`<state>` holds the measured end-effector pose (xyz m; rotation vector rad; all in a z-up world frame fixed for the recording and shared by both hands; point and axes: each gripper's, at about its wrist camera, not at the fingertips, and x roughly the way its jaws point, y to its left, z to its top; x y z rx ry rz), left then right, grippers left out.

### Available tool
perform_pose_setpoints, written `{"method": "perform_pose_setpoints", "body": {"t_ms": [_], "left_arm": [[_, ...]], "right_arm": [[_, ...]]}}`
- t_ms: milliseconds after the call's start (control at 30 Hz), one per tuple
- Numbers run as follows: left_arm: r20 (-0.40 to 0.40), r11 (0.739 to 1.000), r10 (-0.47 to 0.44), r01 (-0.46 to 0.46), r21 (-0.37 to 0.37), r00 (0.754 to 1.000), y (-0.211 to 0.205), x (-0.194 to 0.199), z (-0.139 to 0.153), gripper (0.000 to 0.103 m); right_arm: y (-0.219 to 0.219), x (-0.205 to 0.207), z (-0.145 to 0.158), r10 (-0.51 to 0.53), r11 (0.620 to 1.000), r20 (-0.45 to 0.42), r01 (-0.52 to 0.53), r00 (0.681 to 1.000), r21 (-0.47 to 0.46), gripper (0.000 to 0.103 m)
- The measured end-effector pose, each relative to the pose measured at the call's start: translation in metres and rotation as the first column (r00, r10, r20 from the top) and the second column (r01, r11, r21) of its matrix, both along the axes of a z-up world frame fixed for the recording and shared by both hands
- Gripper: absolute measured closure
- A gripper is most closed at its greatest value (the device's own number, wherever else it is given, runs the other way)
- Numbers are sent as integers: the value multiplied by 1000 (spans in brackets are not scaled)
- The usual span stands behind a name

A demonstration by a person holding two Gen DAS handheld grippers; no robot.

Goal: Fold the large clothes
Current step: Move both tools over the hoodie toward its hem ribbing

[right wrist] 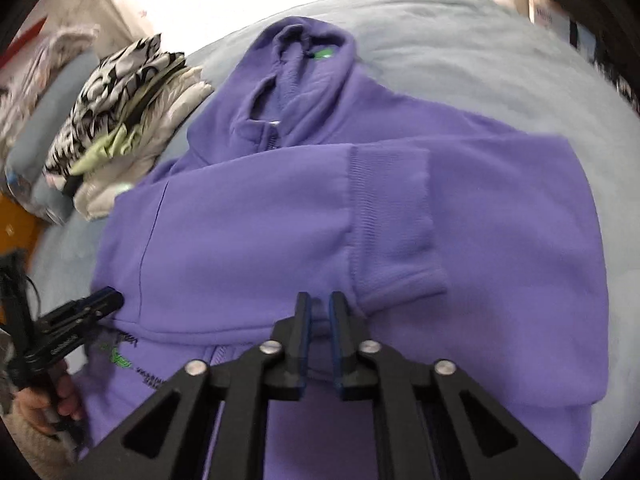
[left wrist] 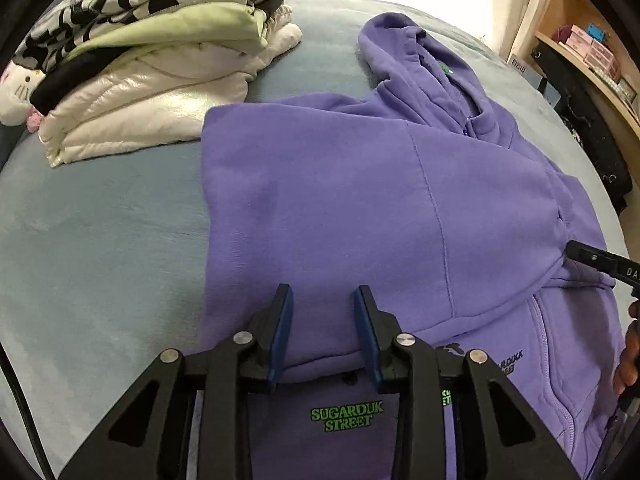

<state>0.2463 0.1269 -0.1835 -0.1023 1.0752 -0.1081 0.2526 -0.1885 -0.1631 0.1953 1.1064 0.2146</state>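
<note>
Sleeve fold on purple fleece zip hoodie (left wrist: 320, 200), spread on the blue-grey bed (left wrist: 100, 240).
Left gripper (left wrist: 323, 304) stands narrowly open, empty; right gripper (right wrist: 320, 312) nearly shut, grip unclear. Smooth the ribbed cuff (right wrist: 392, 216) before folding the hem.

A bedroom at home: blue bedspread (left wrist: 100, 208); folded clothes pile (left wrist: 152, 60); cluttered wooden shelf (left wrist: 592, 52).

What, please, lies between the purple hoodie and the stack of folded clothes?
Only bare blue bedcover: a narrow gap separates the purple hoodie from the folded stack, seen in the left wrist view.
</note>
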Motion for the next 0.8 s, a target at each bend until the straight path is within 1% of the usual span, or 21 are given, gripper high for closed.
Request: {"method": "perform_pose_setpoints", "body": {"t_ms": [33, 67, 100, 167, 233, 300, 433, 533, 567, 600, 633, 667, 700, 733, 767, 800], "left_arm": [[8, 1000, 3, -4, 14, 1000, -2, 0, 6, 71], [31, 1000, 0, -1, 30, 1000, -6, 0, 14, 71], [49, 1000, -12, 11, 28, 999, -7, 1, 21, 71], [71, 999, -33, 32, 19, 997, -12, 6, 33, 66], [75, 1000, -28, 27, 9, 997, -19, 20, 39, 60], [78, 1000, -18, 18, -4, 997, -26, 36, 40, 59], [61, 1000, 9, -8, -24, 998, -35, 69, 28, 59], [28, 998, 62, -62, 8, 998, -29, 89, 10, 59], [30, 997, 76, -76, 26, 997, -23, 93, 2, 59], [27, 994, 101, -102, 44, 995, -15, 96, -4, 59], [34, 993, 111, -113, 44, 993, -7, 97, -8, 59], [43, 994, 107, -108, 19, 993, 3, 97, -11, 59], [46, 995, 101, -101, 3, 994, 7, 97, -11, 59], [52, 996, 92, -92, -4, 994, 11, 95, -11, 59], [55, 996, 89, -89, 4, 995, 12, 95, -10, 59], [57, 996, 85, -86, 16, 995, 12, 94, -10, 59]], "right_arm": [[-1, 1, 3, -20, 999, 3, 20, 1000, -51, 90], [-2, 0, 6, -21, 998, 9, 22, 1000, -64, 89], [-3, 2, 9, -18, 999, 12, 18, 1000, -34, 89], [-3, 9, 16, -27, 1000, 17, 27, 999, 3, 89], [4, 18, 21, -22, 1000, 35, 22, 999, 5, 89], [18, 32, 25, -7, 1000, 51, 6, 999, 11, 89], [42, 57, 22, 21, 1000, 62, -22, 998, 14, 89], [45, 75, 11, 12, 1000, 54, -11, 998, -25, 88], [39, 80, 5, -5, 999, 48, 8, 999, -52, 88], [31, 83, 1, -19, 998, 44, 21, 999, -59, 89], [19, 86, -2, -32, 998, 41, 34, 999, -47, 89], [9, 87, -4, -27, 1000, 37, 27, 999, 3, 93], [-2, 86, -5, -23, 998, 32, 22, 999, 55, 96], [-10, 84, -3, -21, 997, 33, 19, 999, 68, 98], [-14, 80, 0, -33, 999, 43, 32, 999, 22, 100], [-16, 77, 3, -66, 995, 61, 70, 996, -74, 94]]}}
